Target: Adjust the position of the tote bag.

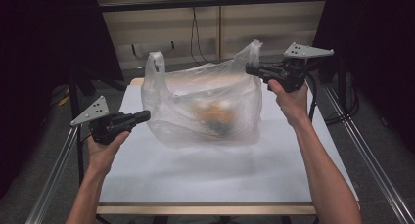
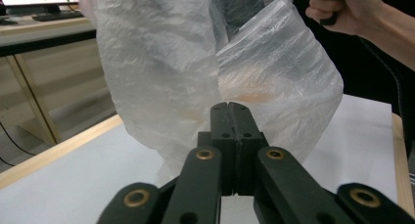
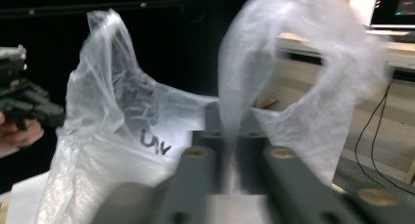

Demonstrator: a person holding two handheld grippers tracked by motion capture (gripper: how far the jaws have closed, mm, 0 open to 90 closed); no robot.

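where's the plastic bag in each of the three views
High view: plastic bag stands mid-table, its right handle pinched by the right gripper.
Left gripper view: it rises just beyond the shut left gripper, apart from it.
Right gripper view: its handle loop is clamped in the jaws.
Shared landmark: the white table.

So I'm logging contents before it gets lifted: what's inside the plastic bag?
Through the translucent plastic bag, orange and dark shapes lie at its bottom. The cloudy film blurs them, so what they are and how many cannot be told.
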